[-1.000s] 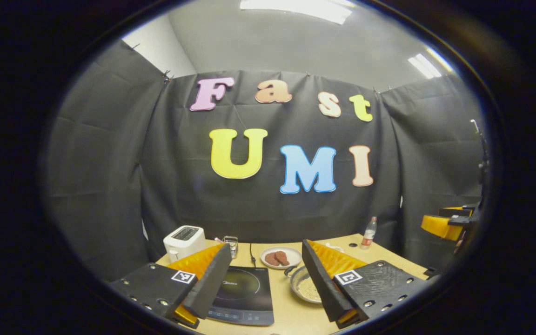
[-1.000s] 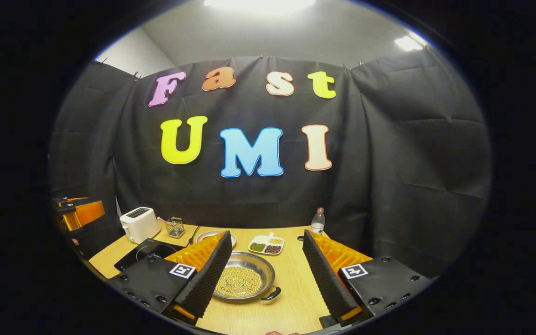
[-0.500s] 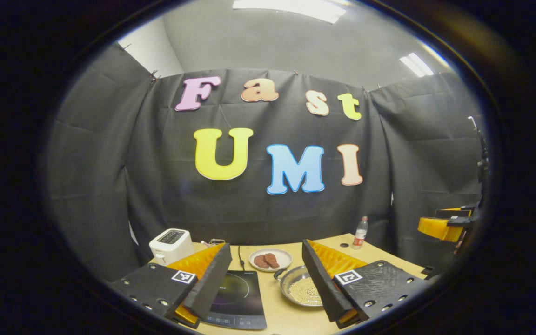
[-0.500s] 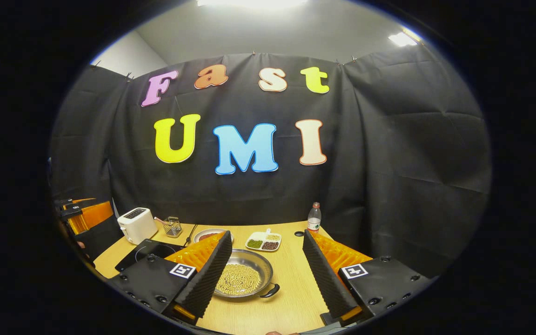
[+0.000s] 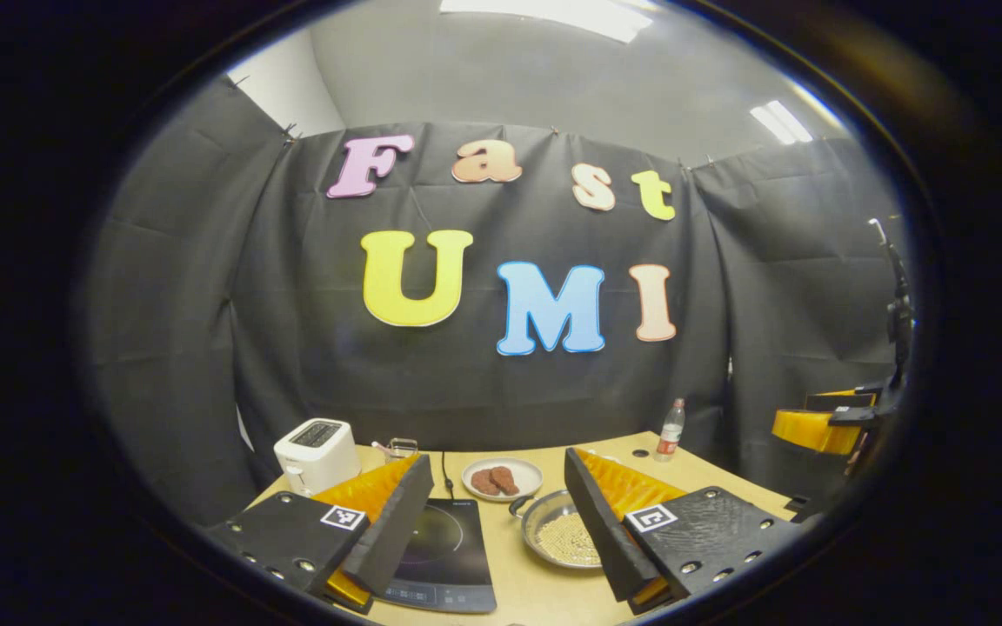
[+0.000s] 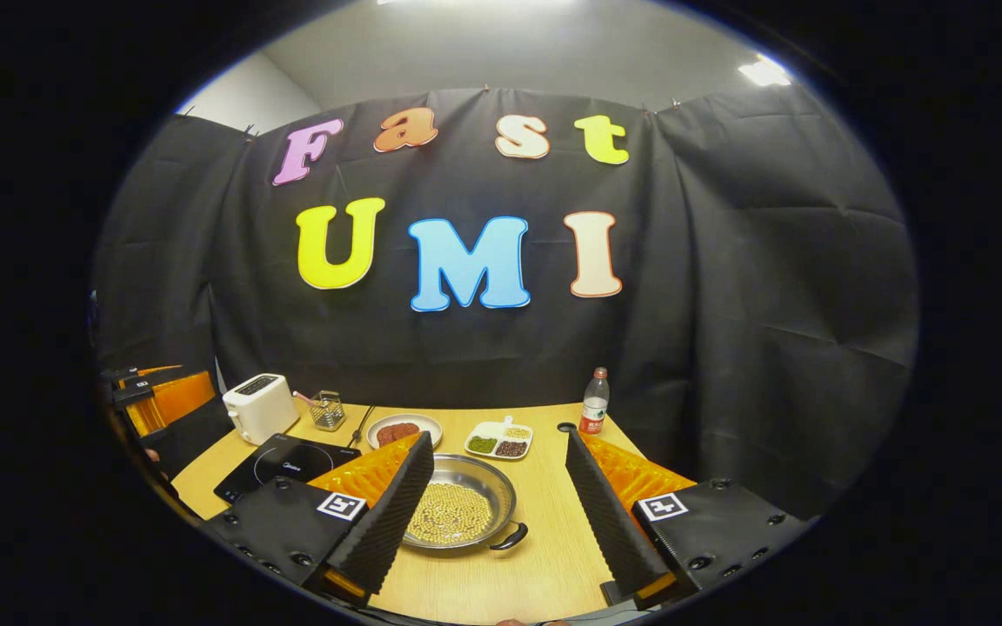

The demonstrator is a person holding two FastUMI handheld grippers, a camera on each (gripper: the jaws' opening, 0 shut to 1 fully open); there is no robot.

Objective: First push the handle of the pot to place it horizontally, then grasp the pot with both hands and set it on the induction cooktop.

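The pot (image 6: 459, 511) is a shallow metal pan full of small pale beans, so I judge it stiff, fairly heavy, slippery at the rim and apt to spill if tipped; its 2 small loop handles (image 6: 510, 539) look the best holds. It sits on the worktop (image 6: 544, 556) between the right gripper's (image 6: 494, 500) spread jaws, nearer the left one. The left gripper (image 5: 497, 522), jaws also spread and empty, has the pot (image 5: 557, 539) against its right jaw and the induction cooktop (image 5: 449, 556) by its left.

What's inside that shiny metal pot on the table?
The pot holds a layer of small, pale yellow round grains, perhaps beans. They cover most of its bottom. The right claw's finger hides the pot's left edge, so that part cannot be seen.
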